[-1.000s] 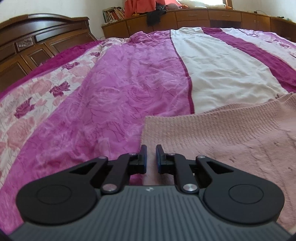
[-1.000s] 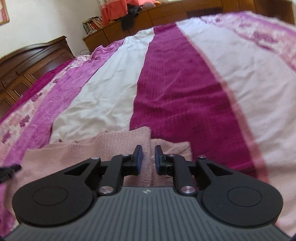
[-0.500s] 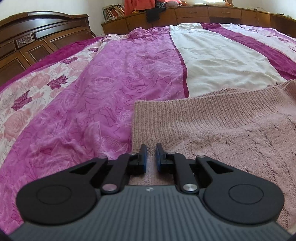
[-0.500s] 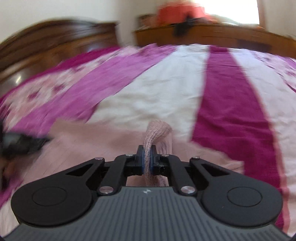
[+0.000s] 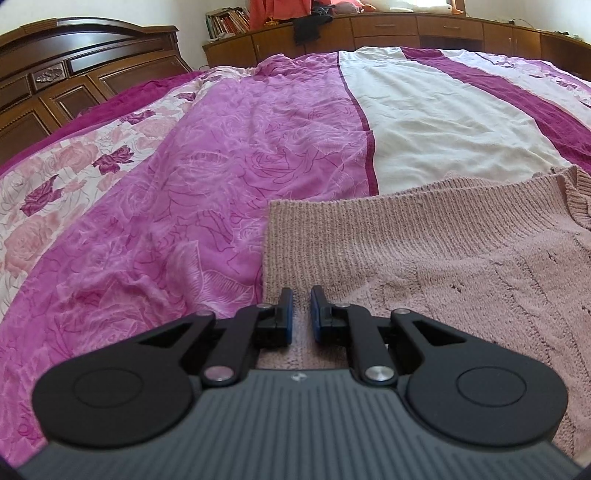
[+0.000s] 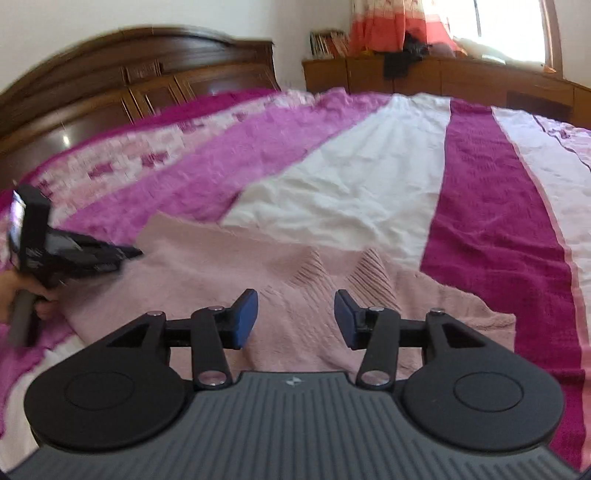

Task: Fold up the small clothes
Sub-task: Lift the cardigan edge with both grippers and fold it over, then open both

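Observation:
A pale pink knit sweater (image 5: 424,251) lies flat on the striped pink, white and magenta bedspread (image 5: 221,166). My left gripper (image 5: 301,314) sits low over the sweater's left edge, its jaws nearly together with only a thin slit, and no cloth is visibly pinched in it. In the right wrist view the sweater (image 6: 229,266) spreads under my right gripper (image 6: 295,317), which is wide open and holds nothing. Ribbed folds of the sweater lie just ahead of it. The left gripper (image 6: 92,254) shows at the far left, held by a hand (image 6: 11,291).
A dark wooden headboard (image 5: 74,85) runs along the left side of the bed. A low wooden cabinet (image 5: 406,29) with books and clothes on top stands beyond the far end. The bedspread (image 6: 369,184) stretches ahead of both grippers.
The right gripper shut on a pink sweater part, swung left with it, then opened and let it drop onto the sweater. The left gripper edged forward along the sweater's left edge.

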The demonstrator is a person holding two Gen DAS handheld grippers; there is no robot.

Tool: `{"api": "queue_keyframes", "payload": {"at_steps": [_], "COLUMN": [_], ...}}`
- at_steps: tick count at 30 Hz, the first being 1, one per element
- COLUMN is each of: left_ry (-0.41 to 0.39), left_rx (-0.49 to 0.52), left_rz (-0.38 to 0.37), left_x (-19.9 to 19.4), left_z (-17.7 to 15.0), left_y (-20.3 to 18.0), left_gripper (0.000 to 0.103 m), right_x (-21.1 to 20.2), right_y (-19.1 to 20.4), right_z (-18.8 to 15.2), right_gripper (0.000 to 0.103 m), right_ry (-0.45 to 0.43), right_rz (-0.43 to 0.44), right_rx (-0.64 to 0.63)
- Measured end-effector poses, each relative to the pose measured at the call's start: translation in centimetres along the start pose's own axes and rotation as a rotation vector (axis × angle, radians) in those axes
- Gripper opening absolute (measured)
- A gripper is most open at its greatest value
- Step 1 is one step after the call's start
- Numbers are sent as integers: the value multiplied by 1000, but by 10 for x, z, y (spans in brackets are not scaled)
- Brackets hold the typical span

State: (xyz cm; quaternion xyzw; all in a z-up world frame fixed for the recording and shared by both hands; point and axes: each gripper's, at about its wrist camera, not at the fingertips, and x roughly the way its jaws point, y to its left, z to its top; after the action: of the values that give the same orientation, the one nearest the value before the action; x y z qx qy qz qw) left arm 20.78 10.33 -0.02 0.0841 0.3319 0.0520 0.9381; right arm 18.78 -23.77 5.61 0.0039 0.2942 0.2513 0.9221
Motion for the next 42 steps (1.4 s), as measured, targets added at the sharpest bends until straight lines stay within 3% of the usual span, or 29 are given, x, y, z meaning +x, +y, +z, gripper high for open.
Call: {"api": "queue_keyframes", "payload": {"at_steps": [6, 8, 10, 15, 20, 24, 30, 32, 36, 42], "left_ry": [-3, -3, -3, -5, -6, -6, -3, -3, -6, -8], "left_rx": [15, 19, 19, 24, 28, 44, 63, 62, 35, -6], "left_rz": [6, 7, 7, 7, 9, 15, 21, 20, 8, -32], "left_x": [2, 2, 2, 2, 2, 3, 3, 3, -5, -40], "left_z": [0, -1, -1, -1, -1, -2, -2, -1, 1, -1], "left_y": [-2, -2, -2, -2, -2, -4, -7, -6, -2, 12], "left_gripper": [13, 13, 13, 13, 13, 13, 13, 13, 12, 13], "right_x": [32, 39, 38, 7, -3, 9, 29, 16, -28, -63], "right_y": [-3, -4, -2, -18, -69, -100, -133, -134, -112, -68], "right_z": [-10, -15, -16, -4, 10, 11, -4, -6, -14, -41], "right_gripper": [52, 38, 12, 11, 11, 11, 13, 13, 13, 13], "right_ry": [113, 111, 100, -43, -104, -63, 61, 39, -30, 24], "right_rz": [-28, -22, -6, -39, -179, -343, -488, -472, -340, -202], "right_rx": [-61, -52, -63, 0, 126, 149, 233, 286, 295, 268]}}
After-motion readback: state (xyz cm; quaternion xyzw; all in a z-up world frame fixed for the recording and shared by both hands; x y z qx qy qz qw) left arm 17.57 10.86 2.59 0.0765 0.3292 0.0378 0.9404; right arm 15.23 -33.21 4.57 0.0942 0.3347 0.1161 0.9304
